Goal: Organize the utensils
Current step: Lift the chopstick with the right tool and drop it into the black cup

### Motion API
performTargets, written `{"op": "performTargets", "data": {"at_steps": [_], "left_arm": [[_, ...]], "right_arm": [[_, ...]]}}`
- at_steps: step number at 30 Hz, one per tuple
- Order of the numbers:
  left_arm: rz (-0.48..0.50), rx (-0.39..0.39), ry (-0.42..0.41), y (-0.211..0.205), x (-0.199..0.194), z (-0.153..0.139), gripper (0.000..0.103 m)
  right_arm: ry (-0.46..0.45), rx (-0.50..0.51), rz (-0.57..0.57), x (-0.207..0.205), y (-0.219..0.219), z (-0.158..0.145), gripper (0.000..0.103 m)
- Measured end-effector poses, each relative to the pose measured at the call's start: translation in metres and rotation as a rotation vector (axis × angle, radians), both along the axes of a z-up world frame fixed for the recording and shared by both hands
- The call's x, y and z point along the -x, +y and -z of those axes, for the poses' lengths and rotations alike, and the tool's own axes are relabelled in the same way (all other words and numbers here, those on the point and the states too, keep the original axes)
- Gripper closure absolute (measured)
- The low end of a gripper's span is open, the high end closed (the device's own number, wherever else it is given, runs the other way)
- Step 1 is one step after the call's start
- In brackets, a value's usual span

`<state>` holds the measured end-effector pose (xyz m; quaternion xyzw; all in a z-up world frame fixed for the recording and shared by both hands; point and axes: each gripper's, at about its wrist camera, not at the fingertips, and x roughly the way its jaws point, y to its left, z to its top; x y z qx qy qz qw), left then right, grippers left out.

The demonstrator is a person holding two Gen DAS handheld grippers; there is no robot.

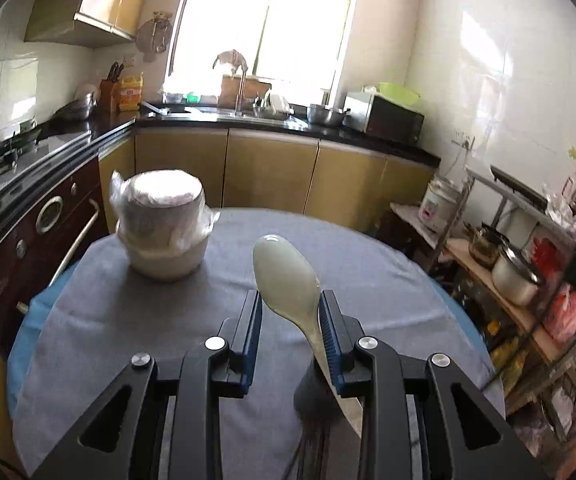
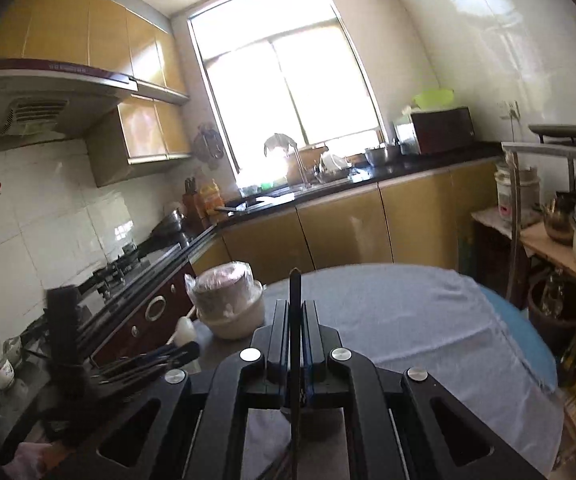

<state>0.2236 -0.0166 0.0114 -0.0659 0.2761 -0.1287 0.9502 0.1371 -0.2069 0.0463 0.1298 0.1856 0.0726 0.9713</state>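
In the left wrist view my left gripper [image 1: 289, 300] stands open above the grey-clothed round table [image 1: 387, 264]. A white plastic spoon [image 1: 286, 276] rises between its fingers, bowl up, leaning on the right blue pad [image 1: 329, 332]. The spoon's handle runs down toward a dark holder [image 1: 313, 396] with dark sticks below the gripper. In the right wrist view my right gripper [image 2: 295, 308] is shut on a thin dark flat utensil [image 2: 295, 300], held upright. The left gripper's arm [image 2: 66, 344] and the spoon [image 2: 186, 330] show at the left.
A stack of white bowls wrapped in plastic [image 1: 164, 224] stands at the table's far left, also seen in the right wrist view [image 2: 228, 304]. A stove and dark oven front [image 1: 40, 220] lie left. A cluttered shelf rack [image 1: 527, 264] stands right. Counter and sink [image 1: 248, 116] lie behind.
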Motion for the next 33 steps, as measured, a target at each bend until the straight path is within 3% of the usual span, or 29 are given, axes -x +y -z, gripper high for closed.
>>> {"op": "performTargets", "data": {"at_steps": [5,10,15,18,19,20,22,23,26,33], "left_arm": [[-0.044,-0.032,-0.035,-0.025,-0.035,0.006,0.072],[-0.106,-0.078,0.021,-0.041,-0.061,0.039,0.072],[-0.133,-0.094,0.112,-0.039,-0.068,0.068,0.072],[-0.103,-0.08,0.158,-0.034,-0.065,0.073,0.072],[-0.096,-0.08,0.16,-0.032,-0.062,0.073,0.067],[-0.084,-0.087,0.163,-0.031,-0.057,0.071,0.054],[-0.078,-0.093,0.144,-0.028,-0.045,0.067,0.041],[-0.076,-0.097,0.122,-0.026,-0.037,0.064,0.039],[-0.052,-0.1,0.102,-0.018,-0.014,0.057,0.039],[-0.049,-0.106,0.075,0.015,0.036,0.061,0.039]], "right_arm": [[-0.057,-0.016,0.029,-0.018,-0.004,-0.026,0.097],[-0.091,-0.025,0.085,-0.041,-0.006,-0.038,0.097],[-0.082,0.036,0.121,-0.063,0.007,-0.023,0.097],[0.003,0.062,0.095,-0.079,0.014,0.002,0.097],[0.042,0.058,0.082,-0.082,0.014,0.013,0.097],[0.08,0.045,0.071,-0.083,0.011,0.024,0.096],[0.141,-0.012,0.058,-0.083,0.002,0.041,0.096],[0.161,-0.043,0.053,-0.079,-0.004,0.047,0.094],[0.192,-0.075,0.053,-0.063,-0.016,0.055,0.075],[0.201,-0.103,0.104,-0.009,-0.043,0.068,0.056]]}}
